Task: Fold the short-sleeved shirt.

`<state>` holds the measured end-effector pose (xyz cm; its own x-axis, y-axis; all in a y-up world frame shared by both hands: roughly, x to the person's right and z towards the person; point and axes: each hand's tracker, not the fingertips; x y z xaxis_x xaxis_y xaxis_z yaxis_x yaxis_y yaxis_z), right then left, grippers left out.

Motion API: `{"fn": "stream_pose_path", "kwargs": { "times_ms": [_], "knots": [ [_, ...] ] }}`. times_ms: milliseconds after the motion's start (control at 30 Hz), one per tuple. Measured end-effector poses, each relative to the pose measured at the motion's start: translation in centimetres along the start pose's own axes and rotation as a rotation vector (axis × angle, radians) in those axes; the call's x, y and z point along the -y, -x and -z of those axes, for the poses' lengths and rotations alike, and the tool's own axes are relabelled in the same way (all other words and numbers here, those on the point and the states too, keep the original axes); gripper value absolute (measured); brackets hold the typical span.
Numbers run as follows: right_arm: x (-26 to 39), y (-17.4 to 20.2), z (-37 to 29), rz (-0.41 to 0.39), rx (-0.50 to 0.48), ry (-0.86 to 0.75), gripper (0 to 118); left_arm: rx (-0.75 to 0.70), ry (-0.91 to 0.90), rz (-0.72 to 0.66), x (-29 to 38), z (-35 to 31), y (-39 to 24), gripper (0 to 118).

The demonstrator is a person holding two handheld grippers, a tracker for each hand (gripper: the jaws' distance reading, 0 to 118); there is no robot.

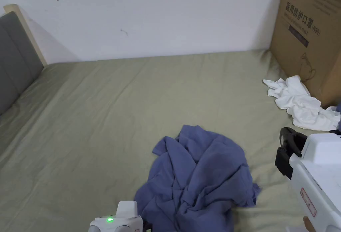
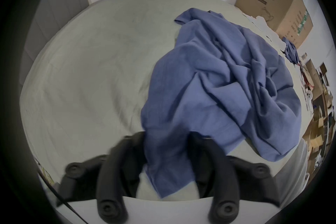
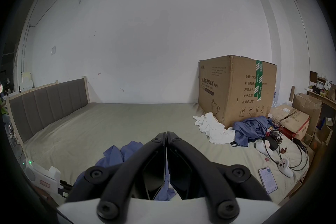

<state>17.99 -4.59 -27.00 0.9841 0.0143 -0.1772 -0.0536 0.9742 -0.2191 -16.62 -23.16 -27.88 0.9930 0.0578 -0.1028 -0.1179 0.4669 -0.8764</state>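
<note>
i see the blue shirt (image 1: 199, 179) lying crumpled in the lower middle of the head view, on the olive bed sheet (image 1: 100, 116). in the left gripper view my left gripper (image 2: 168, 138) sits at the bottom of the frame with its jaws spread apart, and a fold of the shirt hangs down between them; i cannot tell whether either jaw presses on the cloth. in the right gripper view my right gripper (image 3: 166, 134) has its jaws closed tip to tip with nothing between the tips, raised above the bed. a white garment (image 1: 299, 104) lies at the right edge of the head view, just beside a cardboard box (image 1: 309, 33) against the wall.
</note>
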Motion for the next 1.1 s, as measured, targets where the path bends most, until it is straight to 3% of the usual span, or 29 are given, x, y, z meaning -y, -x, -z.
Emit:
{"fn": "stream_pose_path", "kwargs": {
  "times_ms": [100, 233, 267, 300, 367, 400, 467, 733, 833, 967, 1100],
  "knots": [
    [1.3, -1.0, 1.4, 0.022, 0.003, 0.053, 1, 0.02, -0.014, 0.011, -0.2, -0.5, -0.6, 3],
    [3.2, -1.8, 4.3, 0.041, -0.004, 0.177, 3, 0.086, -0.099, -0.04, -0.7, -2.4, 0.0, 3],
    [3.8, -2.1, 5.3, 0.058, -0.023, 0.214, 9, 0.098, -0.118, -0.05, -1.0, -3.2, 0.3, 3],
    [4.5, -2.3, 6.4, 0.071, -0.025, 0.261, 24, 0.105, -0.135, -0.062, -1.2, -3.9, 0.4, 3],
    [6.4, -3.5, 9.0, 0.121, -0.059, 0.344, 70, 0.133, -0.17, -0.078, -1.5, -5.1, 0.6, 3],
    [7.2, -3.8, 10.3, 0.136, -0.074, 0.384, 79, 0.146, -0.176, -0.08, -1.8, -5.7, 0.6, 3],
    [8.5, -4.2, 12.9, 0.161, -0.089, 0.443, 83, 0.154, -0.196, -0.074, -2.1, -6.3, 0.4, 3],
    [11.8, -3.6, 22.8, 0.161, -0.094, 0.705, 81, 0.183, -0.202, -0.063, -3.1, -5.9, 0.3, 3],
    [13.1, -2.8, 24.7, 0.168, -0.08, 0.794, 66, 0.188, -0.194, -0.058, -3.3, -5.5, 0.5, 3],
    [13.7, -0.9, 24.8, 0.161, -0.116, 0.842, 8, 0.197, -0.181, -0.052, -3.4, -5.2, 1.0, 3],
    [11.4, 1.1, 22.5, 0.054, -0.139, 0.753, 6, 0.202, -0.179, -0.046, -3.4, -5.7, 1.4, 3]
  ]
}}
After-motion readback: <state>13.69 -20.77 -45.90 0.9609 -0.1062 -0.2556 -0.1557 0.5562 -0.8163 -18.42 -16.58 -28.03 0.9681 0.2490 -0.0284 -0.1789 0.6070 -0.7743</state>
